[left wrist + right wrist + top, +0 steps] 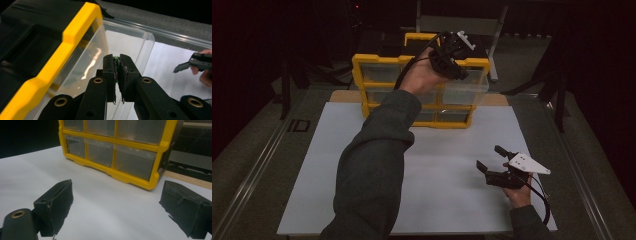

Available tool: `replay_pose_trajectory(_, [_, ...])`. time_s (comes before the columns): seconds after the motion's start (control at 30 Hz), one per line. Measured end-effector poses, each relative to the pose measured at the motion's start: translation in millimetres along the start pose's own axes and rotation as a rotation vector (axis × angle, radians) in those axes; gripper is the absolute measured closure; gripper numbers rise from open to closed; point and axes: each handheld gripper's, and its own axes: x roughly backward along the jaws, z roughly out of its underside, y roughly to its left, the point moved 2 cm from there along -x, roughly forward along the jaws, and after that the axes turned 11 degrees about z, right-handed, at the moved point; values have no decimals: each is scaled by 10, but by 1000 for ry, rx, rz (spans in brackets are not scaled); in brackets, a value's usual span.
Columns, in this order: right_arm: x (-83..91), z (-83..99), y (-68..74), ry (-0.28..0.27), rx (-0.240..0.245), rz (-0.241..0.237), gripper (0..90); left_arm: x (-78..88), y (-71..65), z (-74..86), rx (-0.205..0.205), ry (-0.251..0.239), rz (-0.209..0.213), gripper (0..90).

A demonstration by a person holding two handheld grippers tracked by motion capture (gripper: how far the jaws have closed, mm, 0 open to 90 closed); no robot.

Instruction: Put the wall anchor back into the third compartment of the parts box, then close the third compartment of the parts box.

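Note:
A yellow-framed organizer [361, 65] with clear drawers stands at the far edge of the white mat [337, 165]. Its top right drawer [467, 90] is pulled out. My left gripper [456, 74] hovers over that clear drawer [130, 37], jaws pressed together on a small green thing [115, 58], of which just a sliver peeks out at the tips. My right gripper [490, 157] rests low over the mat at the near right, jaws wide apart and nothing between them. In the right gripper view the right gripper [117, 192] faces the organizer's [150, 183] lower drawers.
The organizer's black top [30, 32] lies left of the yellow rim [75, 30]. Bare white mat stretches between the organizer and the right gripper [182, 66]. Grey table surface [262, 165] and metal rails flank the mat; dark stands rise at both sides.

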Motion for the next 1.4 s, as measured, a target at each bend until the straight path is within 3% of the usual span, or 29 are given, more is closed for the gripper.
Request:
replay_pose_trajectory(0.07, [2,-1,-3,-1,-1,0,110,-25,3,-9,5,-4,5,841])
replay_pose_trajectory(0.1, [3,-1,-4,-1,0,0,110,-30,13,-5,16,-15,22,786])
replay_pose_trajectory(0.17, [2,-1,-3,-1,0,-1,110,-32,31,9,40,-33,11,602])
replay_pose_trajectory(0.23, [1,-1,-1,0,-3,-2,110,-31,38,34,63,-47,37,426])
replay_pose_trajectory(0.27, [0,0,0,0,-2,-1,110,-35,39,46,63,-40,22,354])
replay_pose_trajectory(0.4, [-3,1,3,1,1,-2,110,-45,28,98,76,-29,17,165])
replay_pose_trajectory(0.47, [-2,1,6,1,2,-3,110,-38,23,121,73,-32,34,148])
replay_pose_trajectory(0.67, [-4,8,7,5,2,-4,110,-11,22,200,71,-14,27,83])
replay_pose_trajectory(1.07, [-13,16,13,8,5,-5,110,55,37,365,83,-48,29,80])
replay_pose_trajectory(1.4, [-11,15,14,9,6,-3,110,91,-23,520,63,-67,25,87])
